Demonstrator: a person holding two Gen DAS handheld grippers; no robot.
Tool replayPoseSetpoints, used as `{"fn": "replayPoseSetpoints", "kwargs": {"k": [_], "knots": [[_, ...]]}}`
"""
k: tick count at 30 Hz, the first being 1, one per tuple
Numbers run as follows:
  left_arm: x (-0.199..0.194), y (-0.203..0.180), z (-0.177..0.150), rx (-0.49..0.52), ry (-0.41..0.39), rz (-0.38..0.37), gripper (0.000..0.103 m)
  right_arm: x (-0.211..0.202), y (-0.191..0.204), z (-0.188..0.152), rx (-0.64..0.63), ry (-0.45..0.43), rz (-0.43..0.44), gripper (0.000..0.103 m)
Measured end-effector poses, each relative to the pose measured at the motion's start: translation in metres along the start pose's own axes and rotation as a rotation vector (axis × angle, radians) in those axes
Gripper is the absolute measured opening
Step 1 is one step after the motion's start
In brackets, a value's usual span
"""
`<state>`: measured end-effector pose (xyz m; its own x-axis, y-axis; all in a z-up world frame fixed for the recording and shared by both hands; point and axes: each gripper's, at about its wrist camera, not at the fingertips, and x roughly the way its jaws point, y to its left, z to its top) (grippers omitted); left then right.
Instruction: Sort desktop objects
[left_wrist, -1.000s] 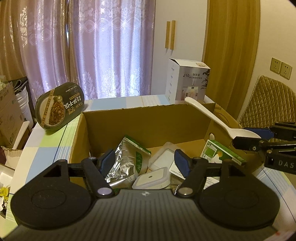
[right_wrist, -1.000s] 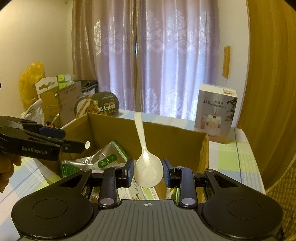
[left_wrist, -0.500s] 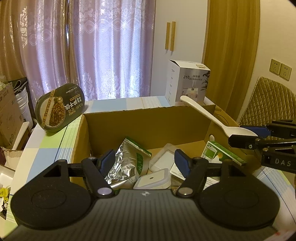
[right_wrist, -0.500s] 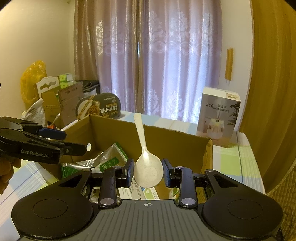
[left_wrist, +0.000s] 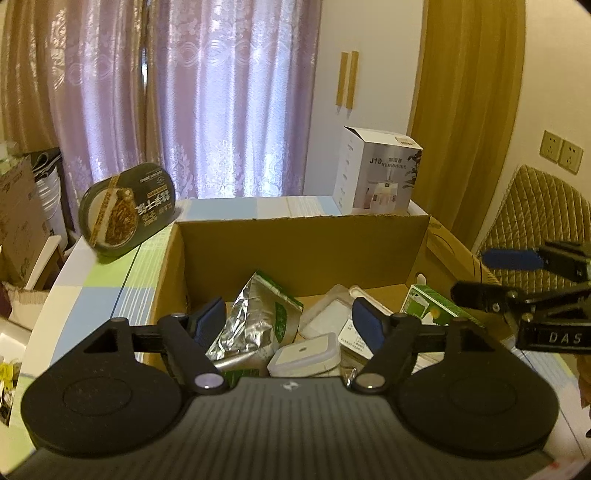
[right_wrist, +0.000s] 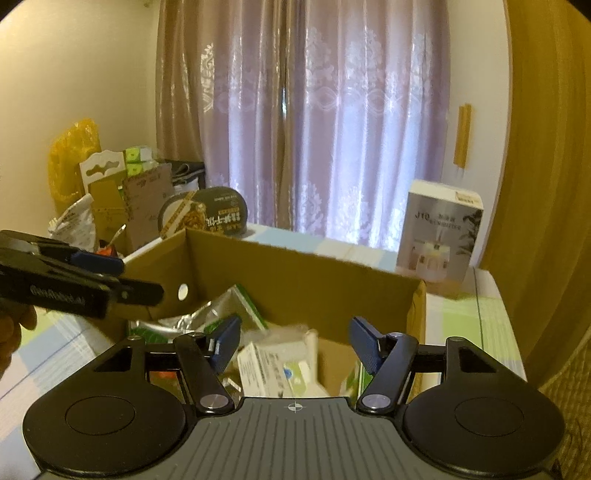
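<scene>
Both tools hang over the open cardboard box (left_wrist: 295, 254), which fills the middle of each view and serves as the collecting place for the sorted things. The left gripper (left_wrist: 288, 321) has its jaws spread wide with nothing between them, poised above the foil pouch (left_wrist: 258, 325) and the small white lidded container (left_wrist: 304, 354) that lie in the lower centre of the box. The right gripper (right_wrist: 295, 339) is likewise spread and empty, hovering over the box's nearer right part, above a white printed carton (right_wrist: 269, 369) lying on the heap; this view is blurred, so finer detail is unclear. In the left wrist view the right tool shows at the right edge, just outside the box wall, beside a green and white carton (left_wrist: 432, 306).

Still out on the chequered tabletop (left_wrist: 103, 291) are the dark oval noodle tub (left_wrist: 127, 210), propped on its edge at the upper left of the box, and the white humidifier box (left_wrist: 380, 173) standing upright behind the far wall. By my judgement these remain to be sorted, and empty, spread jaws suit reaching for either next.
</scene>
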<state>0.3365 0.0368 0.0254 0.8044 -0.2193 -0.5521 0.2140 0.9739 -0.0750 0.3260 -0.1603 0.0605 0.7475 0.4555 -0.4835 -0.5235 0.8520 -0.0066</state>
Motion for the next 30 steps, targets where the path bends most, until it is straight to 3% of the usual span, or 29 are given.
{"fn": "replayPoseSetpoints", "kwargs": {"k": [4,11,14,19,24,30], "knots": [[-0.018,0.001,-0.010,-0.036,0.000,0.019,0.083,-0.021,-0.002,-0.013,0.031,0.006,-0.012,0.071],[-0.061,-0.006,-0.030,-0.123,0.010,0.036,0.100,-0.074,0.005,-0.028,0.123,0.011,-0.048,0.093],[-0.080,-0.014,-0.038,-0.131,0.034,0.023,0.101,-0.094,0.013,-0.032,0.115,0.054,-0.076,0.100],[-0.108,-0.034,-0.051,-0.118,0.087,0.069,0.101,-0.126,0.023,-0.036,0.122,0.107,-0.140,0.101],[-0.137,-0.050,-0.064,-0.120,0.133,0.095,0.101,-0.159,0.028,-0.038,0.185,0.123,-0.149,0.101],[-0.172,-0.064,-0.073,-0.103,0.129,0.148,0.101,-0.189,0.039,-0.040,0.217,0.160,-0.130,0.101]]}}
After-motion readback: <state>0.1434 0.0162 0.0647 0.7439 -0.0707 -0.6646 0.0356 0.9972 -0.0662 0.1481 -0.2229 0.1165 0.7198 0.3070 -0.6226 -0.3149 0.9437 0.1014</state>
